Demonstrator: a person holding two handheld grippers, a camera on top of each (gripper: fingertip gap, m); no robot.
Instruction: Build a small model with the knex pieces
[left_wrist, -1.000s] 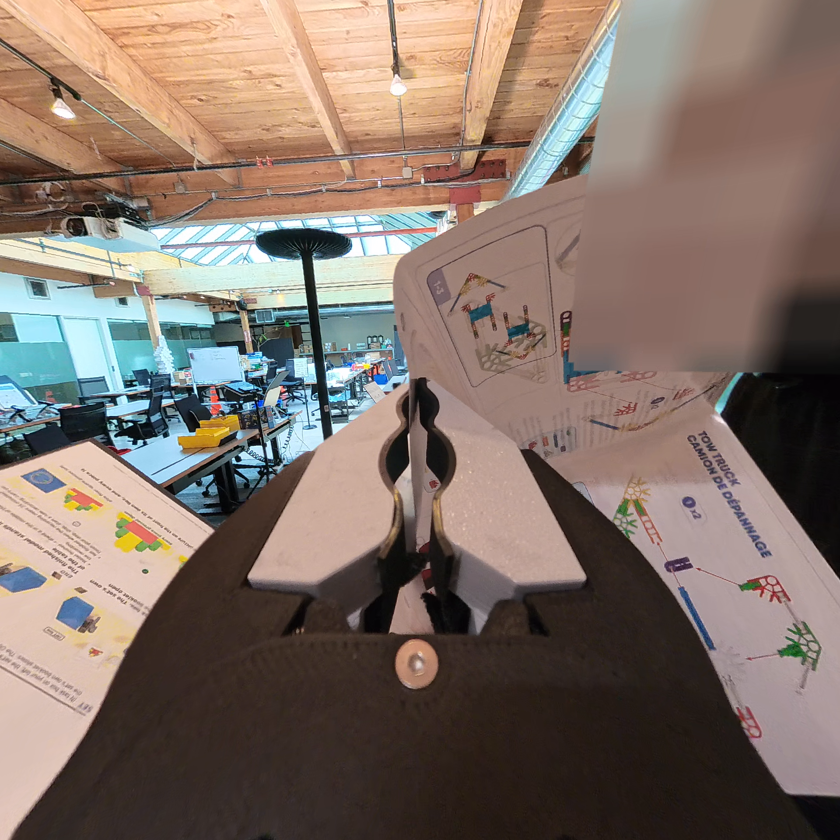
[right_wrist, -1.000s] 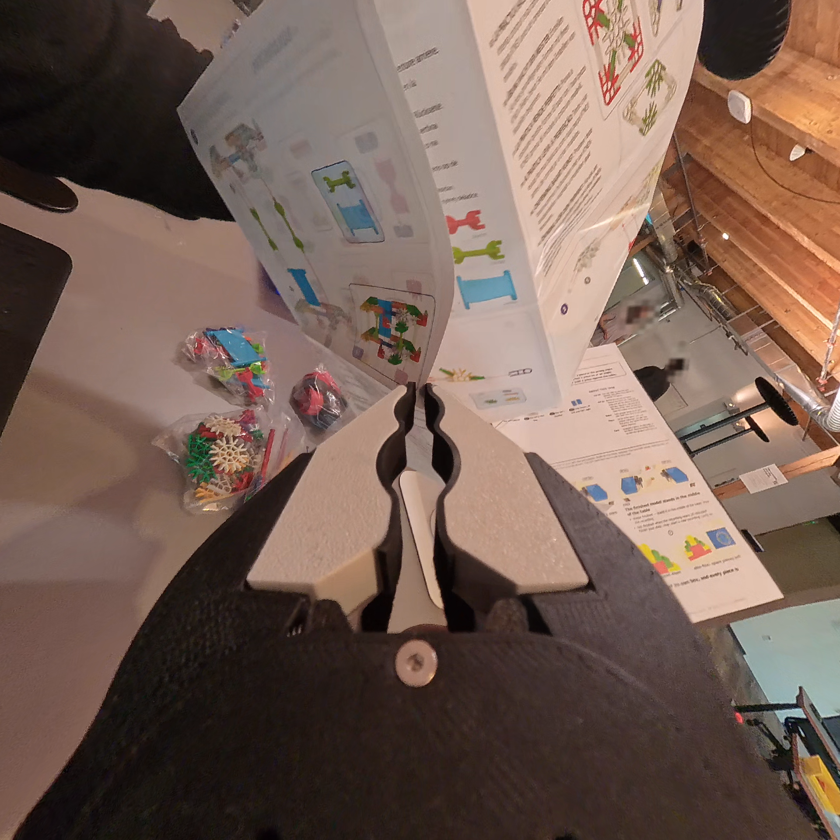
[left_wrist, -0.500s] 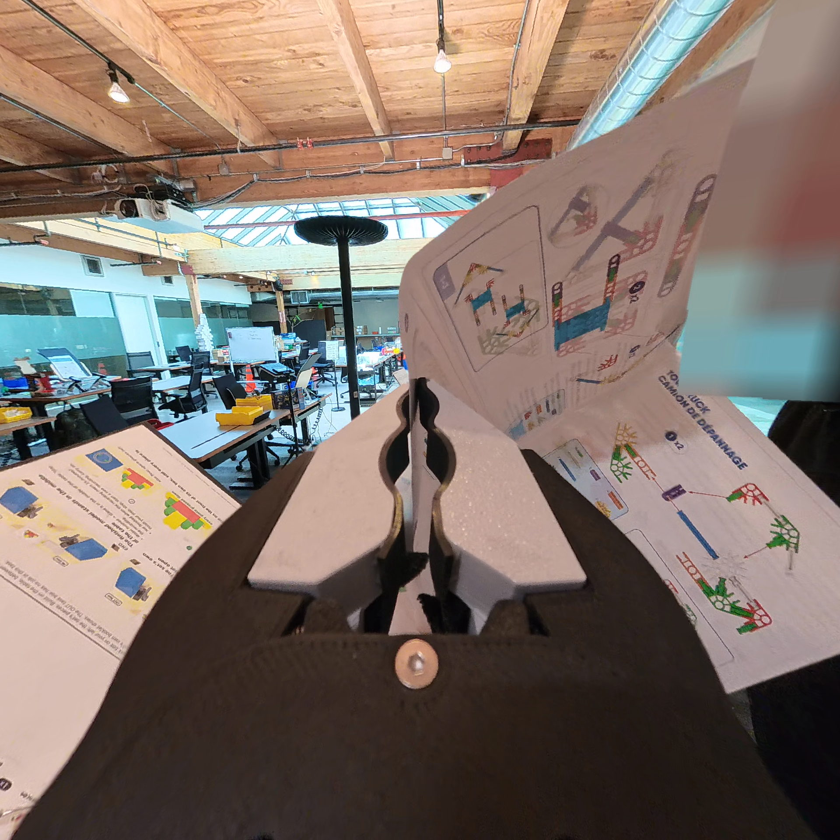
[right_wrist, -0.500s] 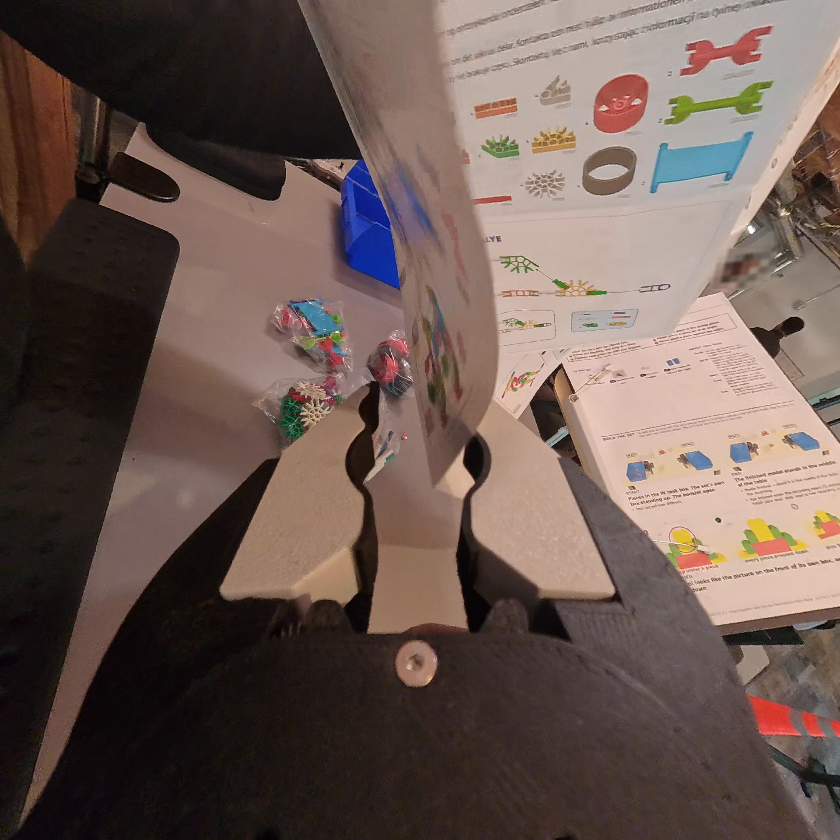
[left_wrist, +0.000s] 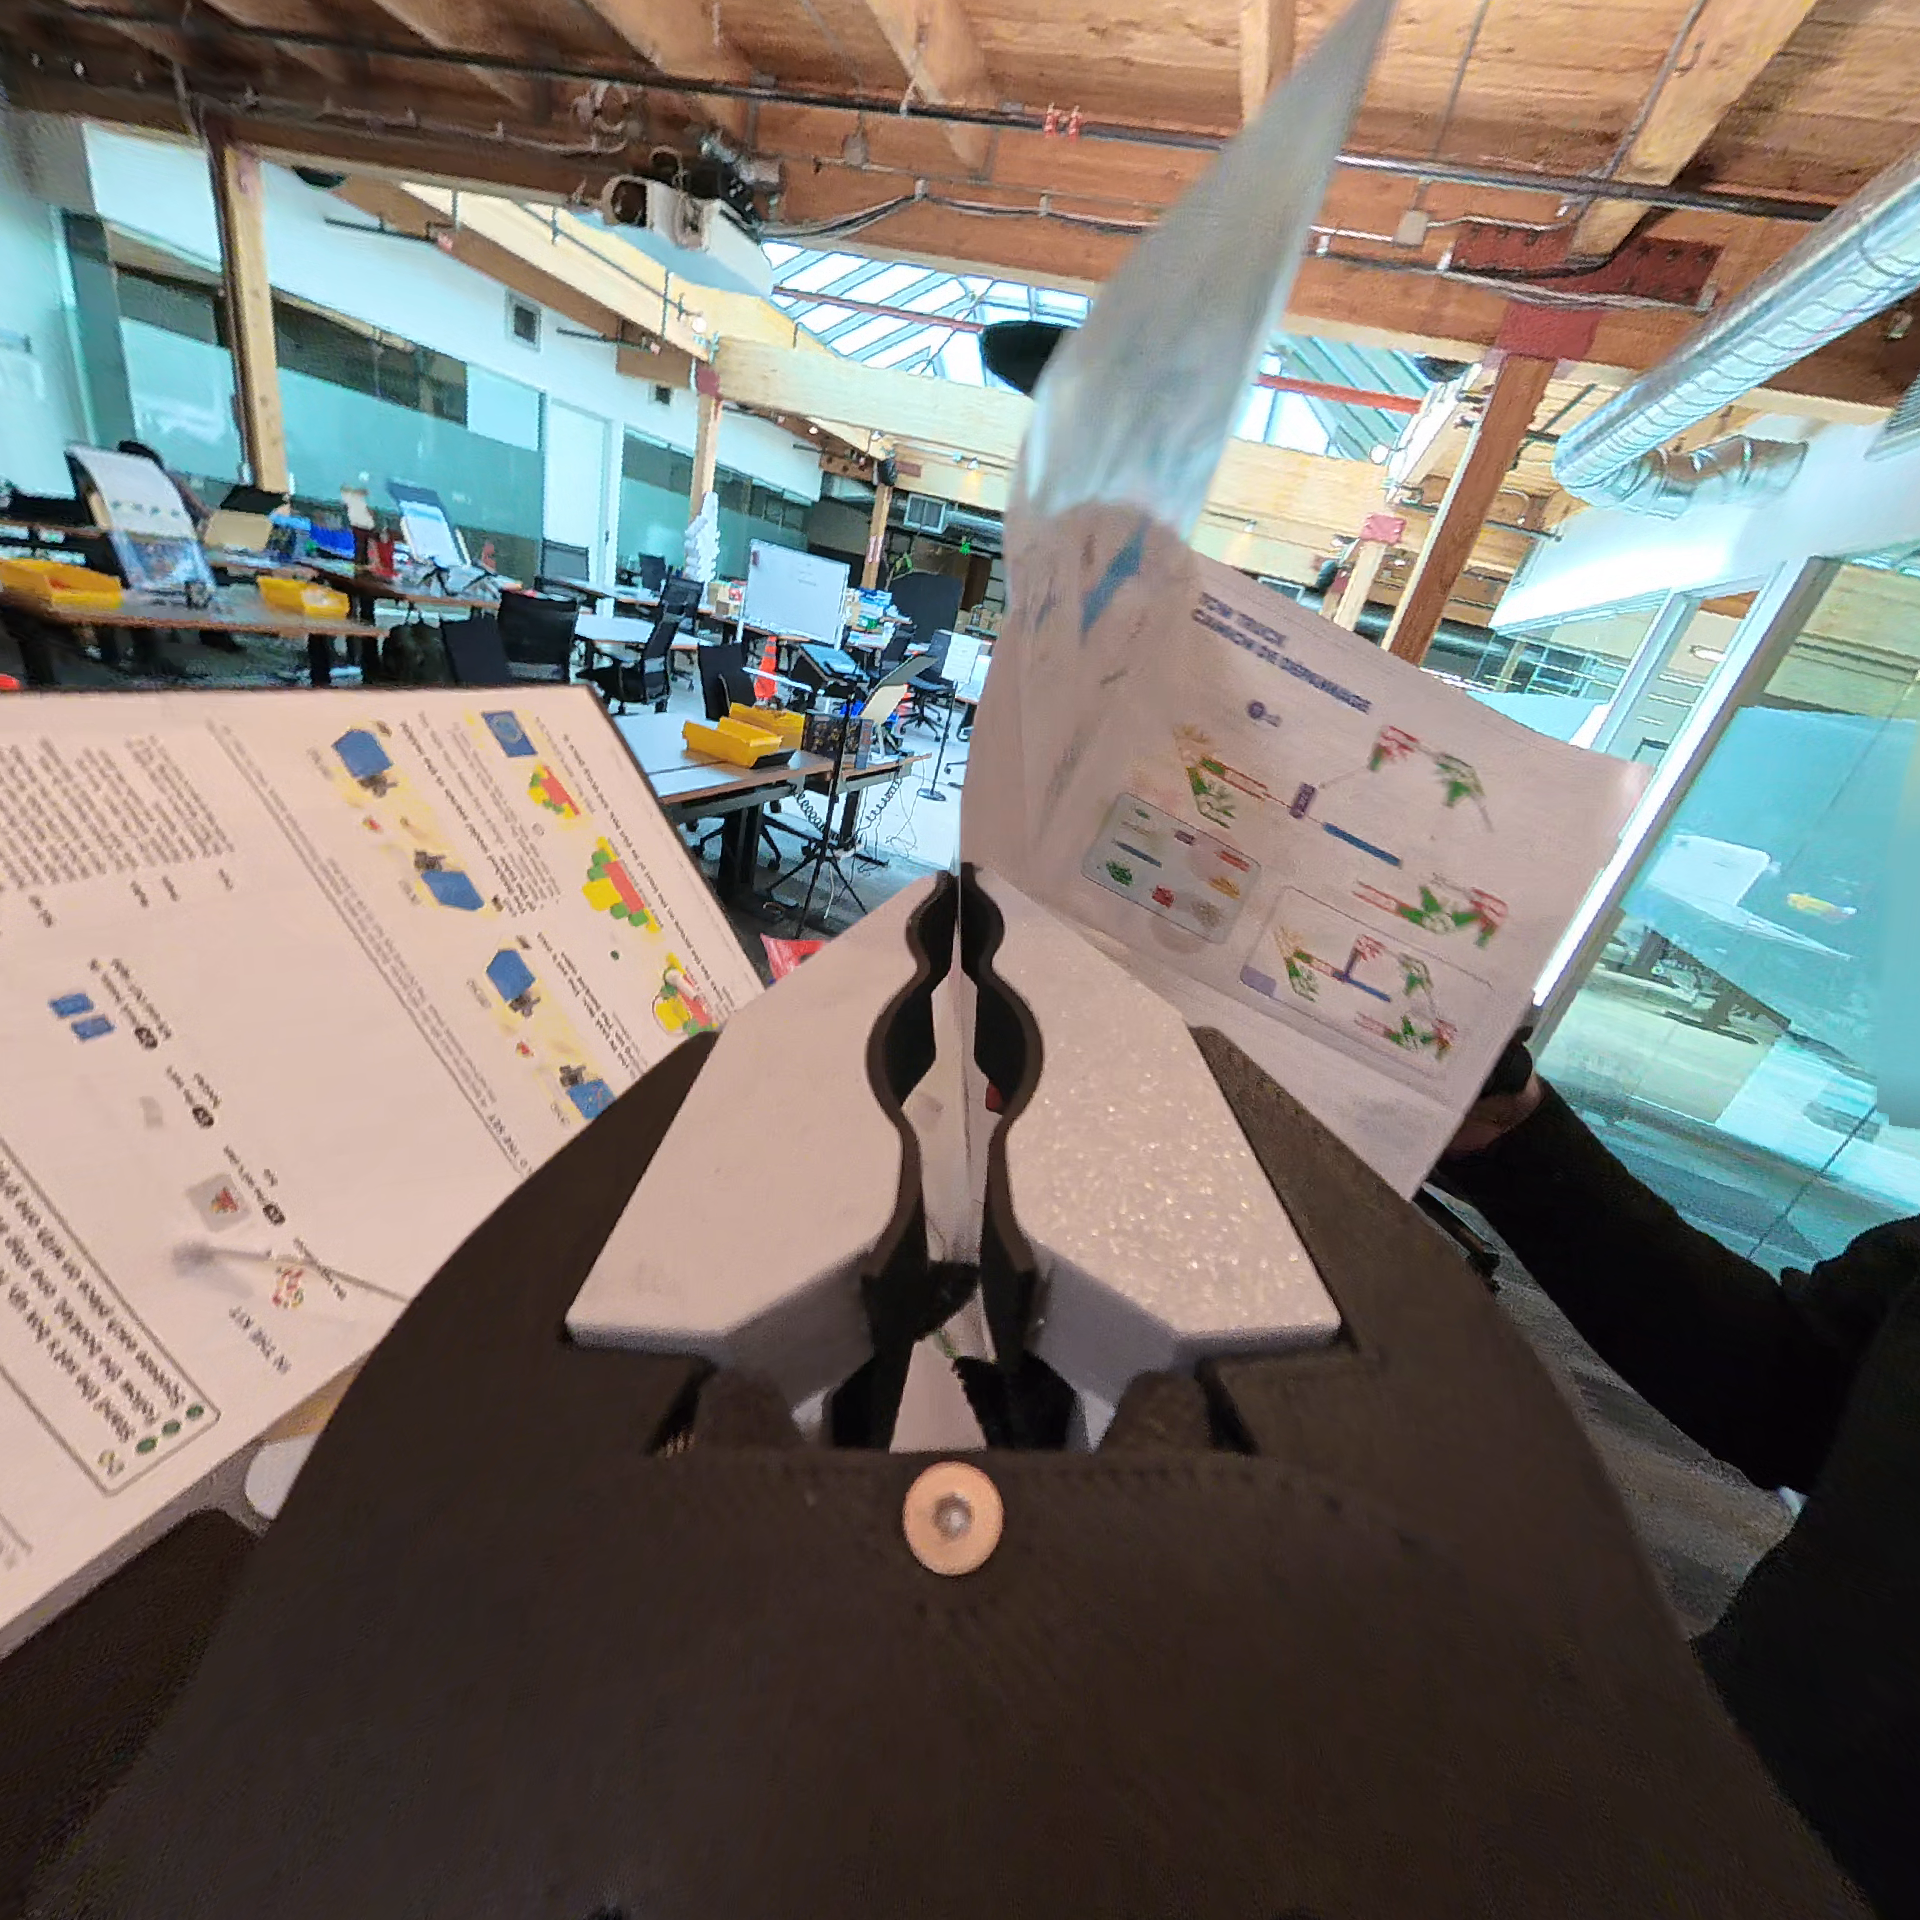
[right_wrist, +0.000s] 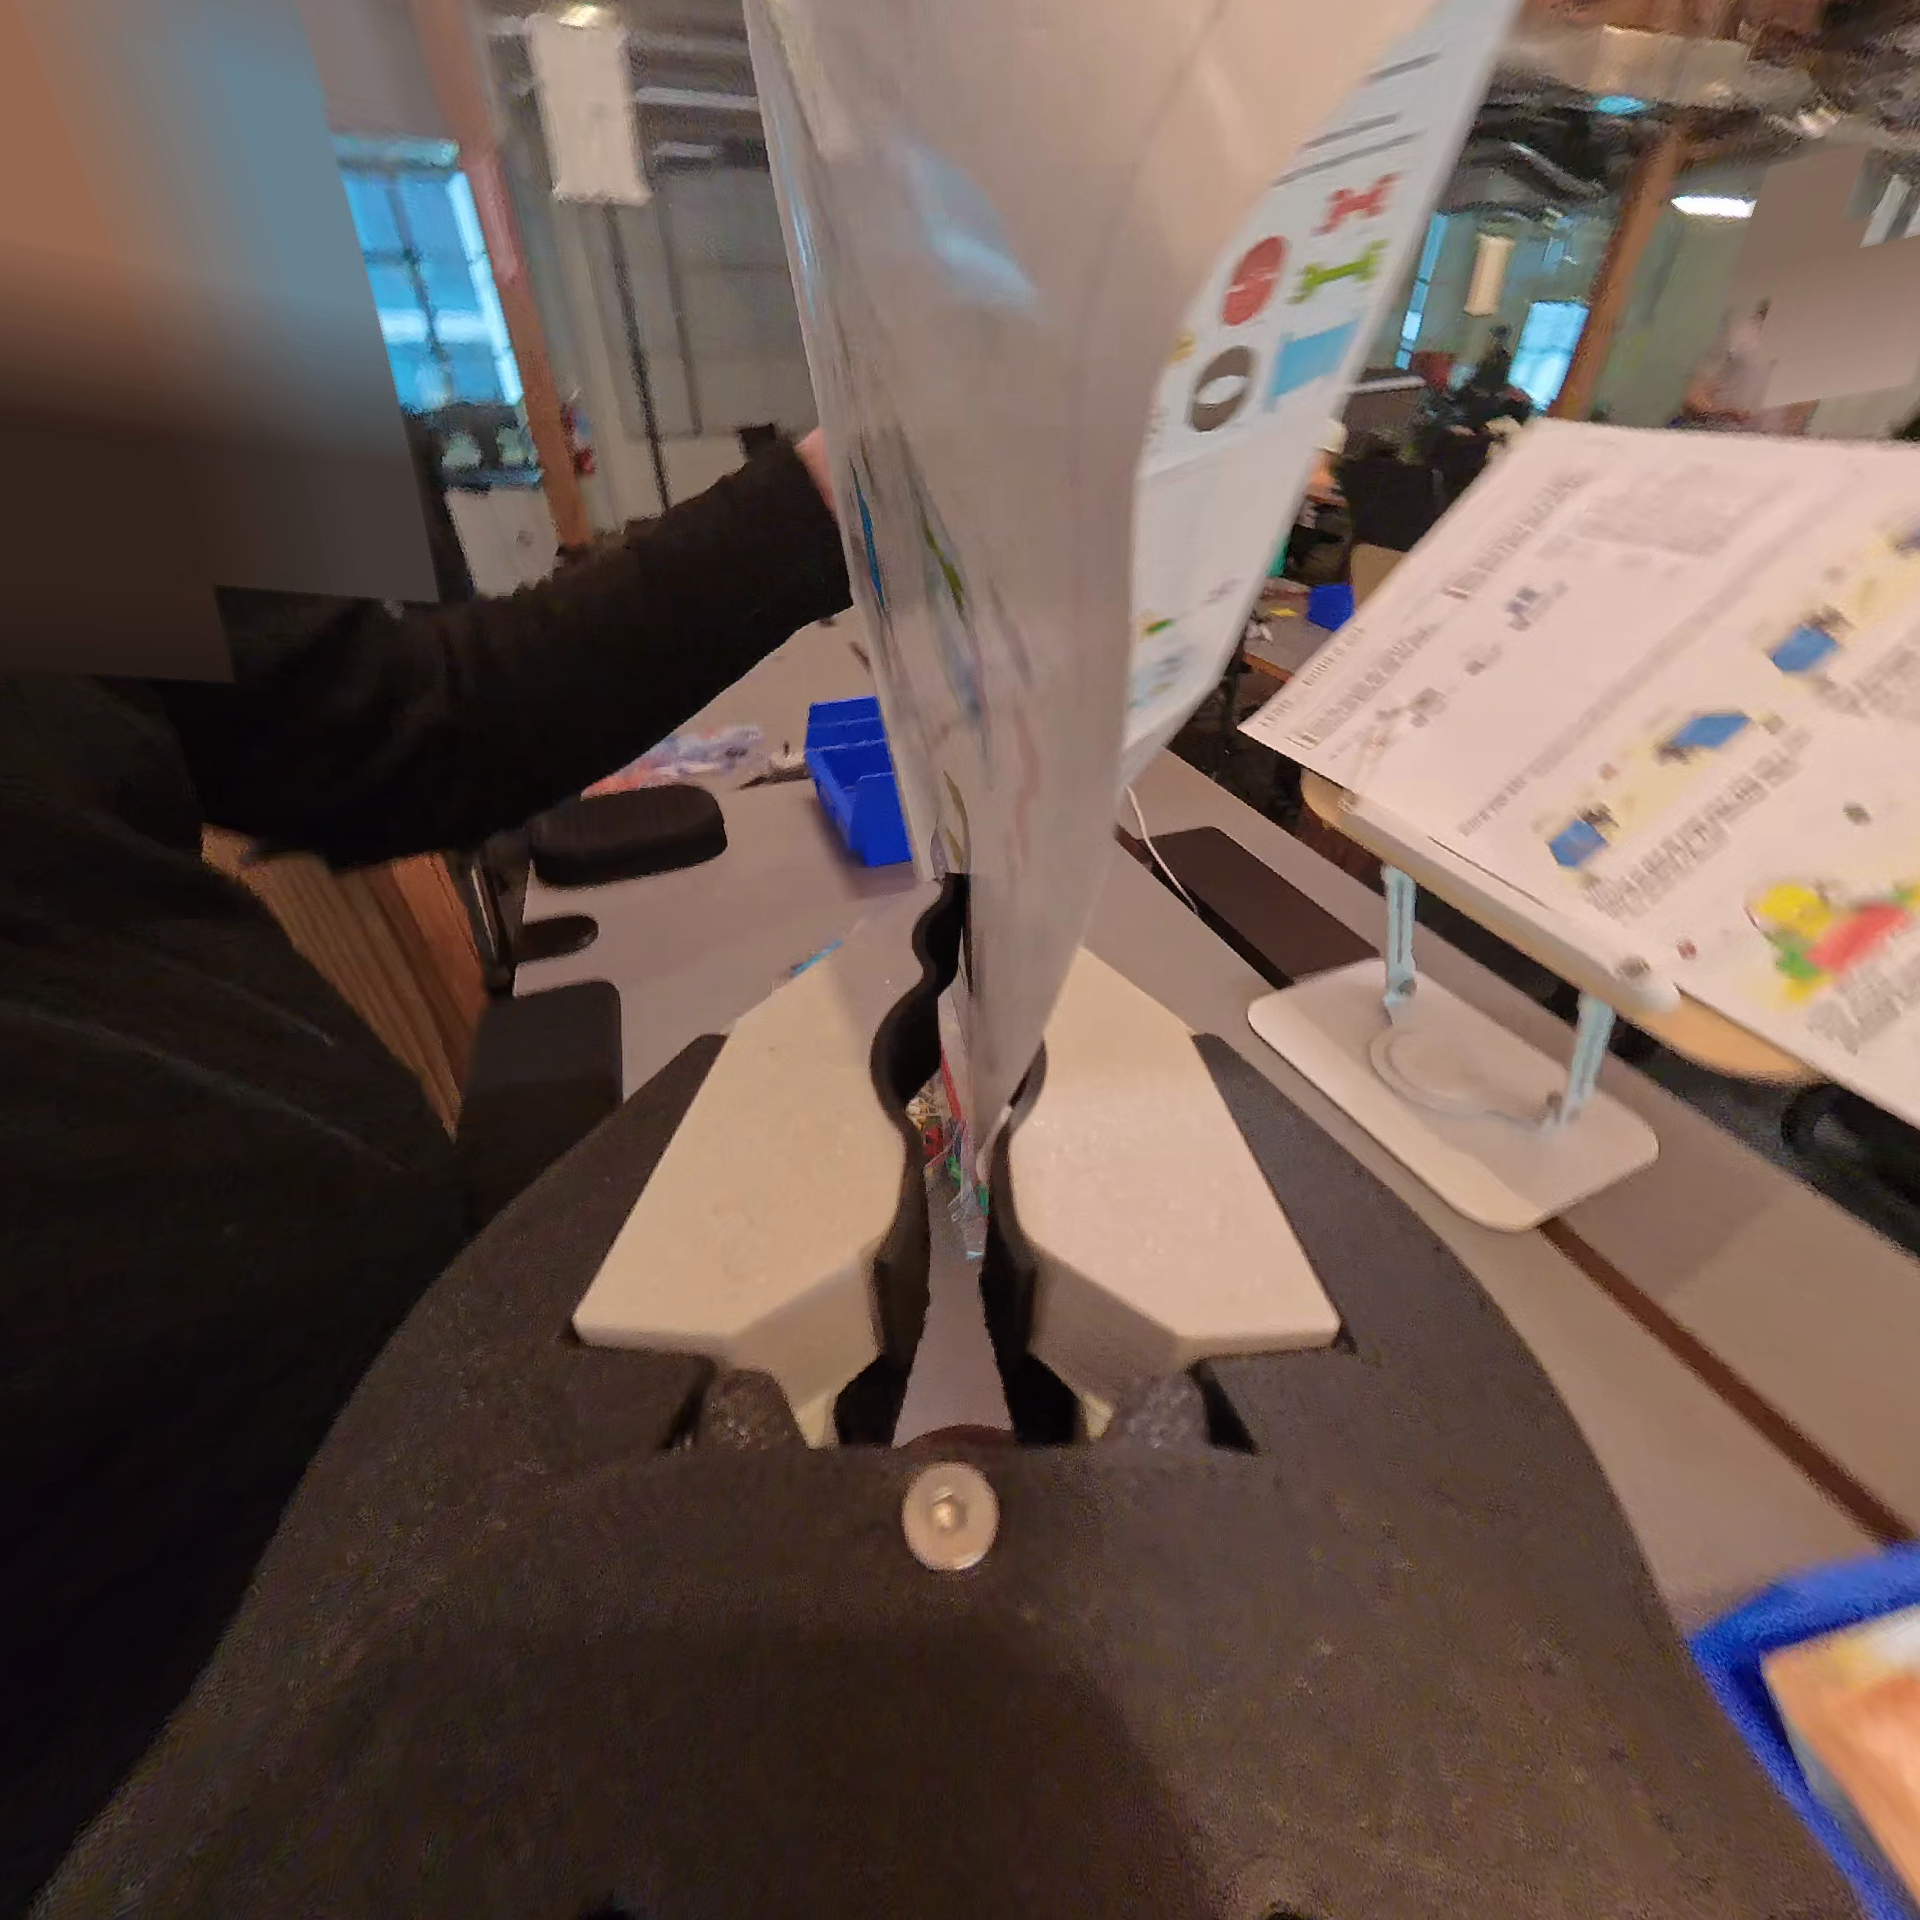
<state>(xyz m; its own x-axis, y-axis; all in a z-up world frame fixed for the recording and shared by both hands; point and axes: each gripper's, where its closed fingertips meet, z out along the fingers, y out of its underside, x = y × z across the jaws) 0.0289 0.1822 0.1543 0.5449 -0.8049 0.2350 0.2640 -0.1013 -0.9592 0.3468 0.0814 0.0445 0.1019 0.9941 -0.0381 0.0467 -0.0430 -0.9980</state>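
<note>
A folded white instruction sheet printed with coloured building-toy drawings hangs in the air between both grippers. My left gripper is shut on one edge of it, and the sheet rises and spreads to the right. My right gripper is shut on the sheet, which stands almost edge-on above the fingers and is blurred. A black sleeve reaches to the sheet's far edge from the left. A clear bag of small coloured parts shows through the gap low between the right fingers.
A second printed sheet lies on a tilted stand; it also shows in the right wrist view with the white stand base. On the grey table sit a blue bin and a black pad. Another blue bin is at bottom right. About 35 centimetres separates my left fingertips from my right.
My right gripper opened, let the sheet go, then shut on it again at another place. Both views swung, and the sheet now stands more upright. My left gripper kept its hold.
</note>
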